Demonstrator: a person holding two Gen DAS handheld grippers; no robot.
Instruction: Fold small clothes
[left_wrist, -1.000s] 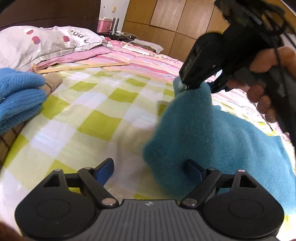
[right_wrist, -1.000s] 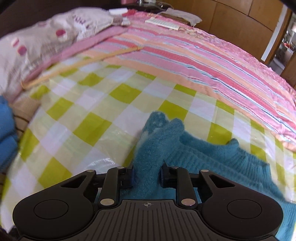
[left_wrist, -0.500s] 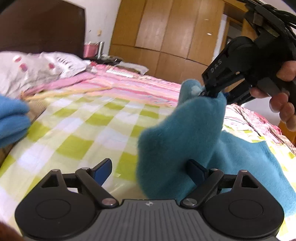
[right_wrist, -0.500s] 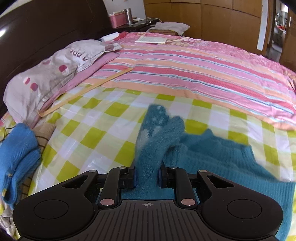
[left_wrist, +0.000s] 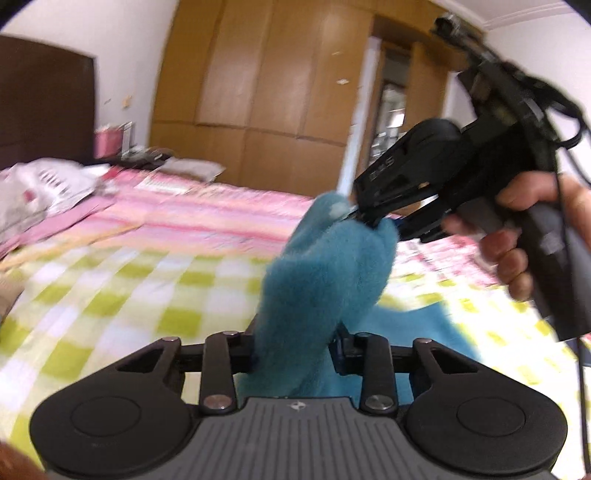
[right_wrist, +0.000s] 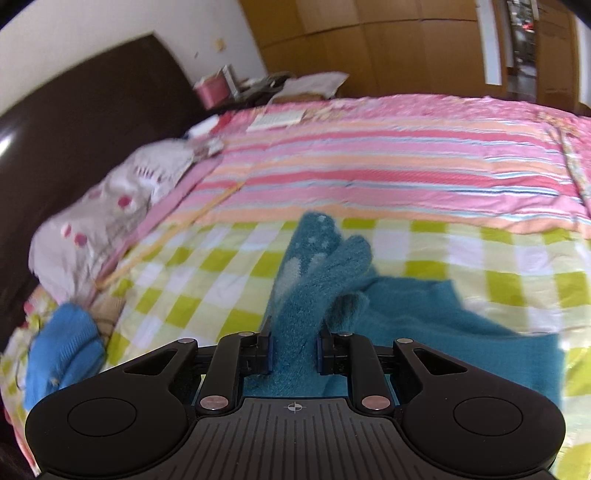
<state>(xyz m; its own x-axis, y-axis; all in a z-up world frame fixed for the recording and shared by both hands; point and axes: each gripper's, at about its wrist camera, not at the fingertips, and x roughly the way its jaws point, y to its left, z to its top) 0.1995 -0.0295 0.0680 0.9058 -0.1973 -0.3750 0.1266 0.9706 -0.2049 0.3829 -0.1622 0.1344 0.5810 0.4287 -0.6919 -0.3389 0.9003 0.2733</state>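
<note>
Slippage is your risk: your left gripper (left_wrist: 295, 354) is closing on the teal garment (left_wrist: 325, 273) at lower centre, your right gripper (right_wrist: 293, 349) pinches its fuzzy end, seemingly shallowly; tugging apart could free it above the bed (right_wrist: 369, 177).

Soft, even indoor light fills both views, casting only faint shadows. Motion blur smears the checked sheet (left_wrist: 110, 295) and the pillow (right_wrist: 110, 206) toward nine o'clock. A glare patch sits on the dark headboard (right_wrist: 74, 129) at nine o'clock. Fisheye bending curves the wardrobe (left_wrist: 258, 92), and corners darken.
</note>
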